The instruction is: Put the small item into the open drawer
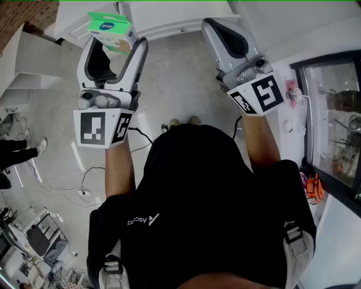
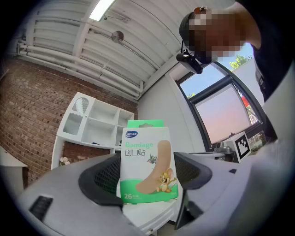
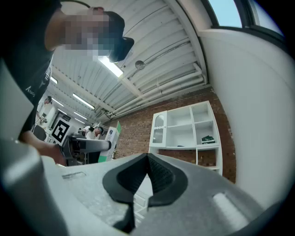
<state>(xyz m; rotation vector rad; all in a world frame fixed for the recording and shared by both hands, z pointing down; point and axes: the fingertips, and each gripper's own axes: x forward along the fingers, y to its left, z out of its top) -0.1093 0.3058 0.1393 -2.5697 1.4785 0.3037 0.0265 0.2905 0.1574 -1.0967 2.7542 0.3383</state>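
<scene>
The small item is a green-and-white bandage box (image 1: 110, 29). It stands upright between the jaws of my left gripper (image 1: 117, 49), which is shut on it and held up in the air. In the left gripper view the box (image 2: 146, 159) fills the gap between the dark pads, front face toward the camera. My right gripper (image 1: 219, 29) is raised beside it, shut with nothing between its pads; its own view shows the tips (image 3: 147, 159) pressed together. I cannot make out an open drawer for certain.
White furniture (image 1: 169, 17) lies ahead at the top of the head view, with more white panels (image 1: 25, 62) at the left. A white shelf unit (image 3: 189, 131) stands against a brick wall. A window (image 1: 333, 113) is at the right. Cables (image 1: 84, 180) run over the floor.
</scene>
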